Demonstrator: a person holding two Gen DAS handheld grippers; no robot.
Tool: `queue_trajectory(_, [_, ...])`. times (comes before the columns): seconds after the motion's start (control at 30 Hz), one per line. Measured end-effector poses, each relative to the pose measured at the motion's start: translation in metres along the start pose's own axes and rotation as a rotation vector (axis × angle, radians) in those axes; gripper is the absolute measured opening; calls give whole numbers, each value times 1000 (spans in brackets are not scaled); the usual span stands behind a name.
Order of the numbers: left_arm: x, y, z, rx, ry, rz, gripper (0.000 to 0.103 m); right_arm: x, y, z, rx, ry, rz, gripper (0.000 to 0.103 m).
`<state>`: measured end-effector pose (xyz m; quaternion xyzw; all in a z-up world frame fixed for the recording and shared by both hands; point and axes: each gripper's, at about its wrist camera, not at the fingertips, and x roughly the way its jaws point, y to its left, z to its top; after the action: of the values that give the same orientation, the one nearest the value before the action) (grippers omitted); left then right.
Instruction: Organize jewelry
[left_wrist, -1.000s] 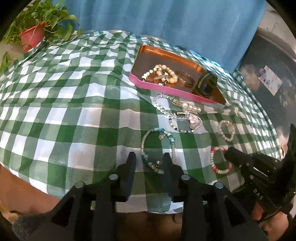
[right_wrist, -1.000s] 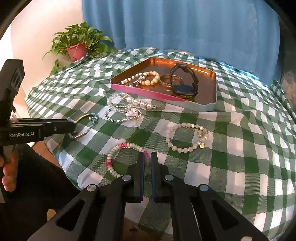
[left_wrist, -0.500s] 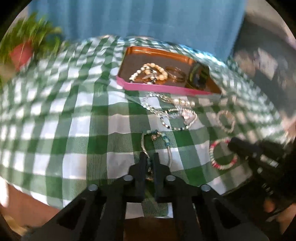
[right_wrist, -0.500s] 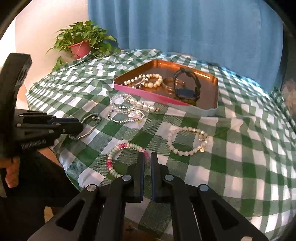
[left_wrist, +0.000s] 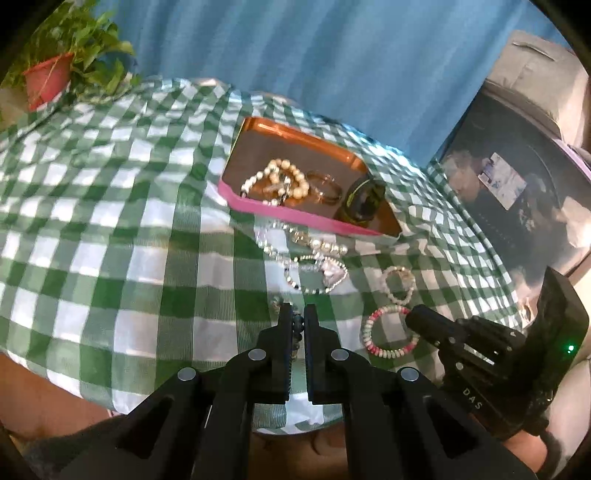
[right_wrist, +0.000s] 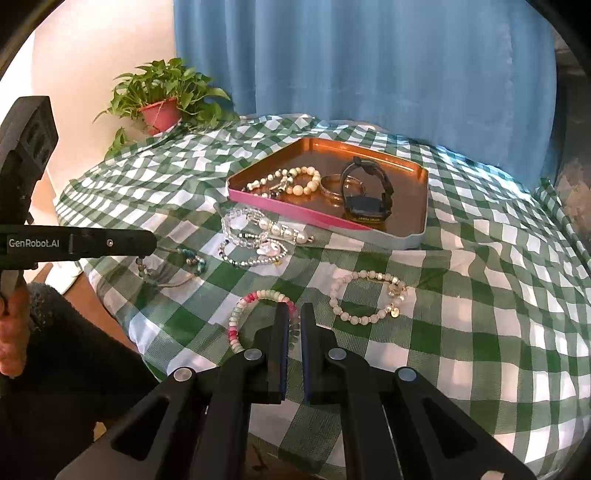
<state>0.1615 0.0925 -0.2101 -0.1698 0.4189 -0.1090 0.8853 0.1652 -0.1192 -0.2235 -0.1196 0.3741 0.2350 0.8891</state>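
The left gripper (left_wrist: 298, 318) has its fingers clamped on the teal-beaded bracelet (right_wrist: 173, 264), a few dark beads showing in the narrow slot between them; seen from the right wrist, part of that bracelet hangs from the fingertips while its far end with the teal beads trails on the green-and-white checked cloth (right_wrist: 461, 295) that covers the surface. The right gripper (right_wrist: 294, 314) hovers with its fingers together at the near rim of the pink-and-white bracelet (right_wrist: 258, 317), though whether they pinch a bead there cannot be told. Just beside it to the right lies a pale bead bracelet with small charms (right_wrist: 365, 295). Farther back, a cluster of clear and pearl bracelets (right_wrist: 258, 240) sits in front of the copper tray (right_wrist: 325, 221) with its pink wall, which holds a cream bead bracelet (right_wrist: 291, 181), a gold bangle (right_wrist: 332, 186) and a black watch (right_wrist: 367, 199). A potted plant (right_wrist: 162, 107) stands at the far left corner before a blue curtain (right_wrist: 369, 55).
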Motion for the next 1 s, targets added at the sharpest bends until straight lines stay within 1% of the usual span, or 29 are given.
queue_trajectory(0.2, [-10,-20,15,72,-52,44,6,-17,-3,17,18,-52,23,5])
queue_trajectory(0.37, [-14,-33,31,107,-73,41,6,-35,-4,39,24,-111,24,5])
queue_trajectory(0.6, [-25,-59,65,177,-140,28,6,-51,-8,67,19,-169,18,5])
queue_trajectory(0.7, [-31,-70,81,226,-169,18,6,-58,-14,86,18,-203,11,5])
queue_trajectory(0.8, [-38,-76,101,251,-208,-6,6,-67,-24,109,20,-247,-6,5])
queue_trajectory(0.87, [-43,-81,116,268,-246,-9,6,-73,-30,123,25,-276,-18,5])
queue_trajectory(1.0, [-43,-88,143,292,-295,-21,6,-81,-46,153,42,-339,-34,5])
